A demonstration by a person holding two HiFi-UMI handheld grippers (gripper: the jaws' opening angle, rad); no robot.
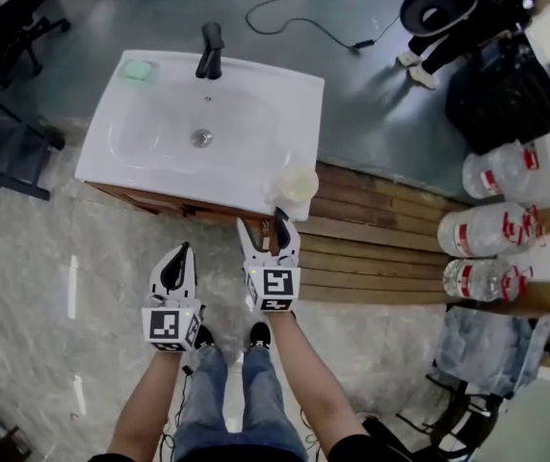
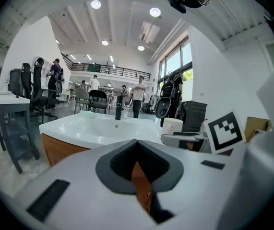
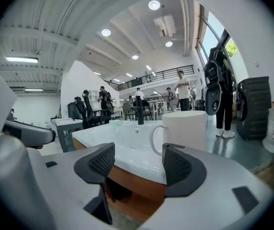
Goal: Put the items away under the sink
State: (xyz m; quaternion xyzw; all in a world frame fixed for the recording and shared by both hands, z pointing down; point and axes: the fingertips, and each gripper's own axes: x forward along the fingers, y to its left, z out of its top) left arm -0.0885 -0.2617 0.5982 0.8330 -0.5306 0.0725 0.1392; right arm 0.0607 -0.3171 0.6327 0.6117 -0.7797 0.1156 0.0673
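A white sink (image 1: 246, 114) with a black faucet (image 1: 211, 50) sits on a wooden cabinet (image 1: 159, 200). A green soap (image 1: 140, 69) lies at its back left corner. At the front right corner stands a cream mug (image 1: 297, 183). My right gripper (image 1: 265, 231) hovers just in front of that corner, open and empty. In the right gripper view the mug (image 3: 187, 131) stands beyond the parted pads of the right gripper (image 3: 137, 159). Left of it and lower, my left gripper (image 1: 175, 263) is shut on nothing, facing the cabinet front (image 2: 55, 147).
A slatted wooden platform (image 1: 371, 248) lies right of the cabinet, with three large water bottles (image 1: 486, 229) on it. A black bin (image 1: 501, 94) stands at the far right, a dark table (image 1: 5, 152) at the left. A cable (image 1: 303, 17) runs behind the sink.
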